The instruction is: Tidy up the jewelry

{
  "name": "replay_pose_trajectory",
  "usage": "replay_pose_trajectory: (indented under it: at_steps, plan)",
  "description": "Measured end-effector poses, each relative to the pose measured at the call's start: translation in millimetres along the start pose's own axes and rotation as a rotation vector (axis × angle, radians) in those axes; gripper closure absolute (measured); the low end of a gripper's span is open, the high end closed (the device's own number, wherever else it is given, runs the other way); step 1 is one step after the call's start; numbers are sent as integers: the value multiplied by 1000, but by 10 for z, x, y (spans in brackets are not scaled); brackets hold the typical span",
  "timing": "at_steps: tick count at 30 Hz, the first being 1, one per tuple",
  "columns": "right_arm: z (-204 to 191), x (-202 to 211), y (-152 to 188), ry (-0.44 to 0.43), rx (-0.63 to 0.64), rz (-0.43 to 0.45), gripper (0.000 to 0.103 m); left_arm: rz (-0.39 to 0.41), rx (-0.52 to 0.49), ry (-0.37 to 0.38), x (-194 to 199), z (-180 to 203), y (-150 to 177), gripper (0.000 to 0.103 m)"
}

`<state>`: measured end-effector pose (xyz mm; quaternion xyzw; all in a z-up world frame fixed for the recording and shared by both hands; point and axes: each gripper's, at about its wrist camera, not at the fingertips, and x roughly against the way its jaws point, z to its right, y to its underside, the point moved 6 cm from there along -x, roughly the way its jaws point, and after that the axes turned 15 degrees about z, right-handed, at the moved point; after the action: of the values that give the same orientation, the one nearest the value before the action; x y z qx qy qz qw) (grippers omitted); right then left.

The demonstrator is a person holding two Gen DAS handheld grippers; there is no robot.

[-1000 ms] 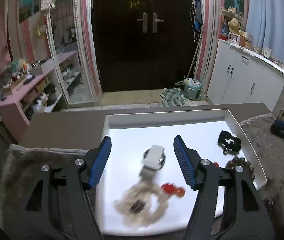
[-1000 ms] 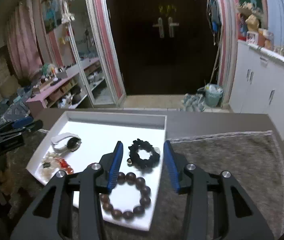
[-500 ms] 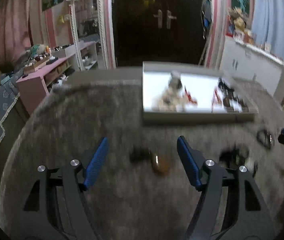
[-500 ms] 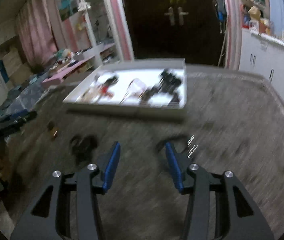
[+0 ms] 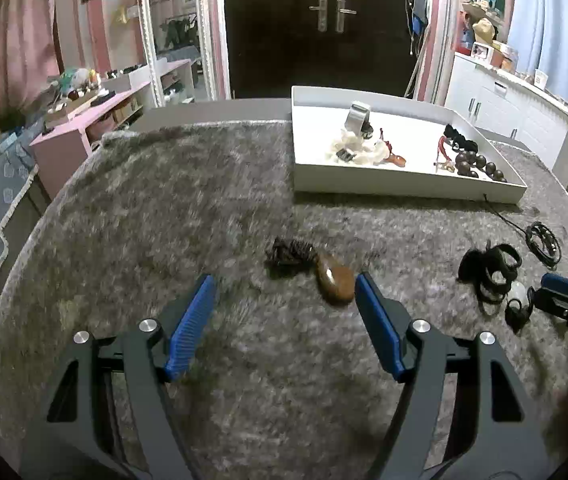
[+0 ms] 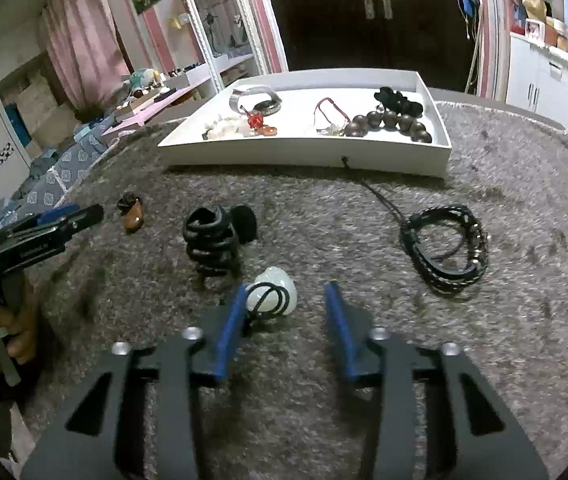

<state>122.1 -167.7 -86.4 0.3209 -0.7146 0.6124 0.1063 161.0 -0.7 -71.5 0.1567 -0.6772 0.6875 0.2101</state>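
Note:
A white tray [image 5: 404, 186] at the back holds a watch [image 5: 358, 120], a pale bracelet, a red charm, a dark bead bracelet [image 6: 388, 122] and a black scrunchie. On the grey rug lie a brown pendant with a dark cord [image 5: 334, 276], a stack of black rings [image 6: 211, 240], a white jade pendant [image 6: 271, 296] and a black braided cord [image 6: 448, 244]. My left gripper [image 5: 284, 288] is open, the brown pendant just ahead by its right finger. My right gripper [image 6: 284, 296] is open, the jade pendant by its left finger.
The grey fuzzy rug [image 5: 143, 220] covers a round table. The left gripper also shows in the right wrist view [image 6: 43, 232], held by a hand. A pink shelf [image 5: 95, 120] stands left and white cabinets [image 5: 504, 112] right, beyond the table.
Both grippers have pulled back from above the tray to low over the rug near its front. They stay open and empty. The view has steadied after the blur.

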Motion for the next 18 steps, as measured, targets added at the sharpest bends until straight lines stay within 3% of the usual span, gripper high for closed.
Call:
replay_pose_trajectory:
  at_steps: [2, 5, 16, 17, 18]
  plan:
    - [3, -36, 24, -3, 7, -16, 86, -8, -8, 4, -66, 33, -26, 31]
    - [-18, -69, 53, -10, 23, -25, 99, -27, -17, 13, -169, 74, -31, 31]
    - [145, -46, -86, 42, 69, 31, 102, -79, 3, 0, -576, 149, -40, 31]
    - [171, -53, -106, 45, 67, 35, 102, -86, 5, -12, -624, 138, -45, 32]
    - [194, -59, -124, 48, 66, 38, 102, -93, 12, -13, -665, 126, -44, 42]
